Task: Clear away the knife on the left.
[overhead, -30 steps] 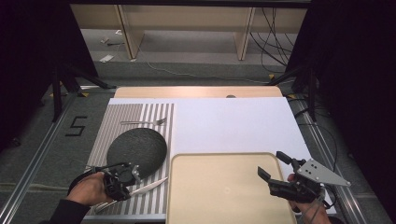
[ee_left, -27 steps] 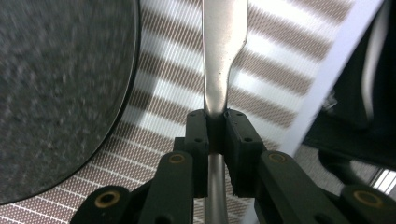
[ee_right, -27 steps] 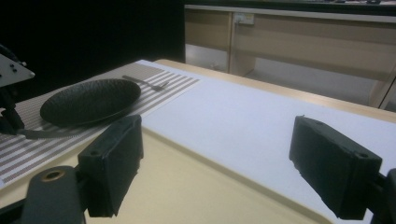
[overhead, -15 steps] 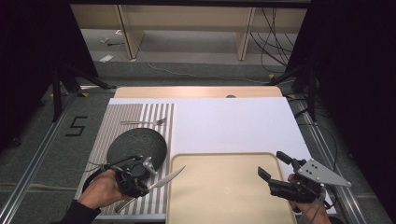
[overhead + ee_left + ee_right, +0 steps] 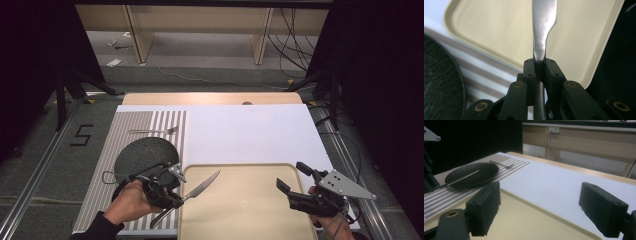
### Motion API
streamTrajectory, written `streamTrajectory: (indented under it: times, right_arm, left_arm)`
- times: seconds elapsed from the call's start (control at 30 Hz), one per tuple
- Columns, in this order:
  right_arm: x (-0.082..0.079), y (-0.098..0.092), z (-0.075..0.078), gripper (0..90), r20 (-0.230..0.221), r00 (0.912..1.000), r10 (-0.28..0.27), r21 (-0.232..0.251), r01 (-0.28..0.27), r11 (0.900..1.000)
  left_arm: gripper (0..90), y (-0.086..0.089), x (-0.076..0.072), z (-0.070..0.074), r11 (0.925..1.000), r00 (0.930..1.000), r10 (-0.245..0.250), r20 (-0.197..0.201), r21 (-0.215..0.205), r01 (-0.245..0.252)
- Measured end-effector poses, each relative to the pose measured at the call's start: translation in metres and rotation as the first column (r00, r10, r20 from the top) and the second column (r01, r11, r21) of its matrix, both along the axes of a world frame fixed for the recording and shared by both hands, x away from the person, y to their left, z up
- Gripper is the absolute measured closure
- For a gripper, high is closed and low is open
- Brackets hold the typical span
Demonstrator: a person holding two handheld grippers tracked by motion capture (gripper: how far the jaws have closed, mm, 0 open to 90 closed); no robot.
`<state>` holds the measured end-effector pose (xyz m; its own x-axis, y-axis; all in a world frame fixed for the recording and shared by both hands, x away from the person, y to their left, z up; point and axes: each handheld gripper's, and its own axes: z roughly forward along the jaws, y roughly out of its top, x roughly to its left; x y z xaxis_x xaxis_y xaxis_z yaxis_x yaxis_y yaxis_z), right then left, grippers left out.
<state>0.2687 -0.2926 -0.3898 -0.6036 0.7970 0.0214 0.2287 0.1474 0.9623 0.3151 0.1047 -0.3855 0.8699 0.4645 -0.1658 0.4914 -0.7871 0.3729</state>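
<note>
My left tongs (image 5: 176,199) pinch the knife (image 5: 202,183), blade toward two o'clock over the tray (image 5: 240,220). My right tongs (image 5: 291,178) hang spread.

My left hand-held gripper (image 5: 539,65) hides the knife (image 5: 543,30) handle; its blade tip runs off my view's top edge.

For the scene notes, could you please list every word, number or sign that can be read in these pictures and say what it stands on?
"5": a dark numeral marked on the grey floor, left of the table, in the high view.
Nothing else is readable: the knife, the plate, the fork, the striped mat, the tray and both grippers show no lettering.
</note>
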Motion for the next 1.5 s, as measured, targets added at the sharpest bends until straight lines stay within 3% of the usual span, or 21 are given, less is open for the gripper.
streamTrajectory:
  times: [0.23, 0.5, 0.63, 0.8, 0.9, 1.17, 1.33, 1.5]
  right_arm:
    - [0.0, 0.0, 0.0, 18.5, 0.002, 1.0, 0.0, 0.004, 0.0, 1.0]
    - [0.0, -0.001, 0.0, 18.6, 0.003, 1.0, 0.0, 0.007, 0.0, 1.0]
    - [-0.001, 0.0, 0.001, 18.6, 0.006, 1.0, 0.002, 0.003, -0.002, 1.0]
    - [0.0, 0.0, 0.001, 18.6, 0.005, 1.0, 0.001, 0.002, -0.001, 1.0]
    - [0.0, 0.0, 0.001, 18.6, 0.005, 1.0, 0.0, 0.003, 0.0, 1.0]
    - [-0.001, 0.0, 0.0, 18.7, 0.005, 1.0, 0.0, 0.003, 0.0, 1.0]
    - [0.0, 0.0, 0.0, 18.7, 0.009, 1.0, 0.001, 0.001, -0.001, 1.0]
    - [-0.001, 0.0, 0.001, 18.7, 0.007, 1.0, 0.001, 0.001, -0.001, 1.0]
  left_arm:
    - [79.9, -0.018, 0.004, -0.003, 0.9993, 0.9997, -0.001, -0.023, -0.037, 0.0]
    - [80.0, -0.026, 0.009, -0.008, 0.9985, 0.9989, 0.008, -0.047, -0.054, -0.01]
    - [80.0, -0.026, 0.012, -0.01, 0.9918, 0.9974, 0.035, -0.063, -0.12, -0.042]
    - [79.9, -0.035, 0.014, -0.016, 0.9923, 0.9947, 0.042, -0.094, -0.112, -0.053]
    - [79.9, -0.038, 0.016, -0.02, 0.9878, 0.9886, 0.06, -0.138, -0.134, -0.079]
    - [79.9, -0.047, 0.018, -0.028, 0.9873, 0.977, 0.087, -0.194, -0.114, -0.111]
    - [79.8, -0.053, 0.02, -0.037, 0.9855, 0.9679, 0.078, -0.239, -0.128, -0.111]
    - [79.8, -0.056, 0.025, -0.047, 0.9869, 0.9582, 0.083, -0.274, -0.112, -0.117]
